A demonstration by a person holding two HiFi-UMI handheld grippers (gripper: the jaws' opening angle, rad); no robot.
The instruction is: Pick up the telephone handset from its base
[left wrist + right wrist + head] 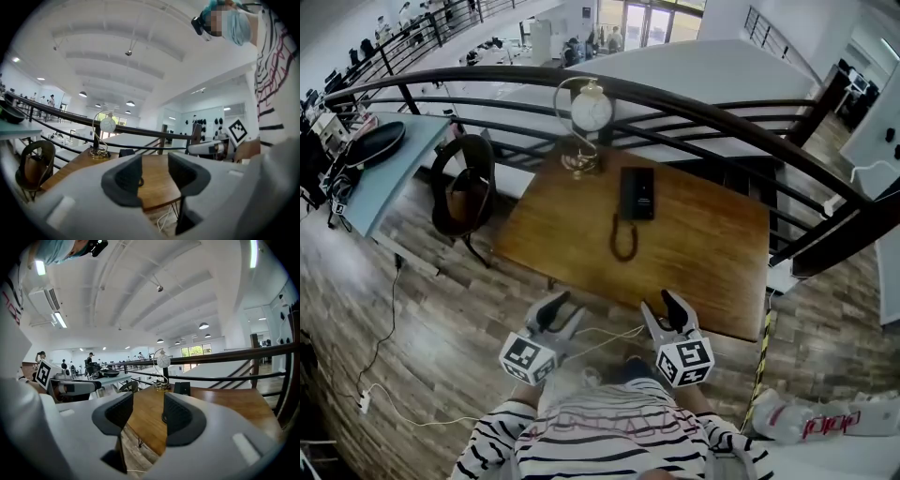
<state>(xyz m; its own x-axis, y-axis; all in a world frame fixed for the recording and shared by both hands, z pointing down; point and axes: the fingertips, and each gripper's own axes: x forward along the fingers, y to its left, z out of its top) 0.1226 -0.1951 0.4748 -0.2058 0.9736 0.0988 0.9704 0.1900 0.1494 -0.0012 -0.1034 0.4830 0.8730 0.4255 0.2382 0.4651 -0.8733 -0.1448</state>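
Hovering side by side at the lower middle of the head view, the left gripper [561, 309] and the right gripper [666, 309] sit just short of the near edge of the wooden table [703, 244], above the person's striped shirt [619, 441]. Both are released, with their jaws standing wide apart and only table and floor showing between them.

The black telephone [637, 194] lies near the centre of the frame, towards the far side of the table. Its handset cannot be told apart from the base from this height, and the coiled cord [623, 239] loops towards the camera. A globe lamp [591, 111] stands just up and left of it, against the curved railing [703, 112]. A dark chair [464, 187] is off the table's left edge.

Only the head view shows the cord's full loop and both tools together with the phone. The left gripper view looks low across the tabletop: its own left gripper [154, 171] fills the bottom, the telephone [125, 152] is a small dark block just above the left jaw, the lamp [107, 124] rises to the left, and the chair [33, 161] is at the far left. The right gripper view shows the right gripper [145, 413], with the telephone [182, 388] and lamp [163, 361] above the right jaw.
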